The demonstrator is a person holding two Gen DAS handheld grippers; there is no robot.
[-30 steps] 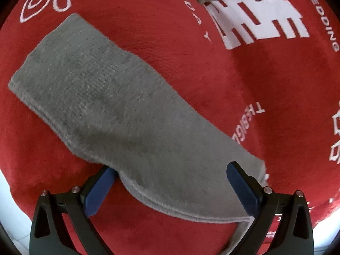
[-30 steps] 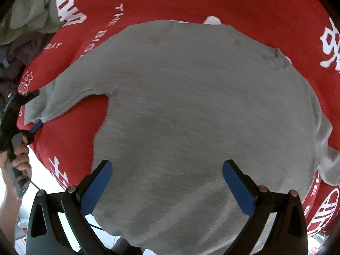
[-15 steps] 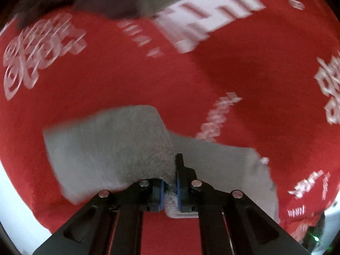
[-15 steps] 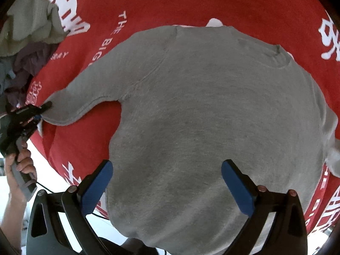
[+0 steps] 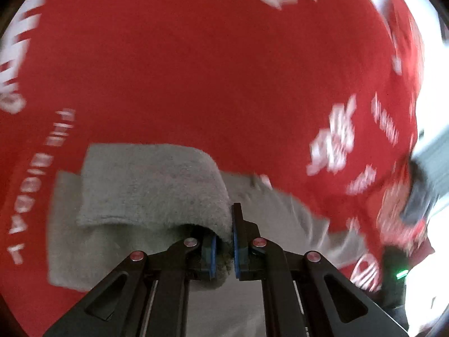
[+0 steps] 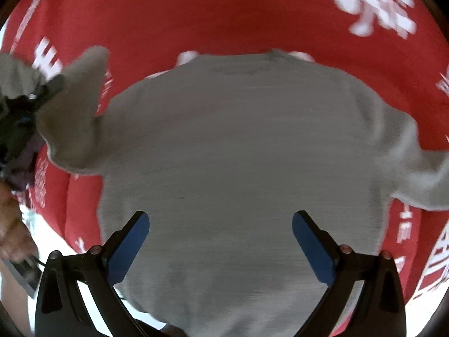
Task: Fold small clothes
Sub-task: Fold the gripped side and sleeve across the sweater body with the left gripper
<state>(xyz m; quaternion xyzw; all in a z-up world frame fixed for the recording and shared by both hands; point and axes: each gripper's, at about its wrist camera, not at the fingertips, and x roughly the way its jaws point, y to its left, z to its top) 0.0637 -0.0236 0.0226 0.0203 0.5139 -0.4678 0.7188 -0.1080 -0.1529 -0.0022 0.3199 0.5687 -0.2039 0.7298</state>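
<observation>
Sleeve (image 5: 146, 185) now lifted by clenched left fingers (image 5: 235, 241), right fingers (image 6: 132, 241) spread above sweater (image 6: 238, 146)

1 grey sweater (image 6: 238, 146), 1 red printed cloth (image 6: 224, 8), 2 tongs (image 5: 223, 248) (image 6: 220, 241), 1 hand (image 6: 9, 224).

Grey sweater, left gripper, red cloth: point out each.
Grey sweater (image 6: 238, 154): right wrist view, chest.
Left gripper (image 5: 223, 248): left wrist view, between fingertips, shut on sleeve.
Red cloth (image 5: 210, 70): left wrist view, bare middle.
</observation>
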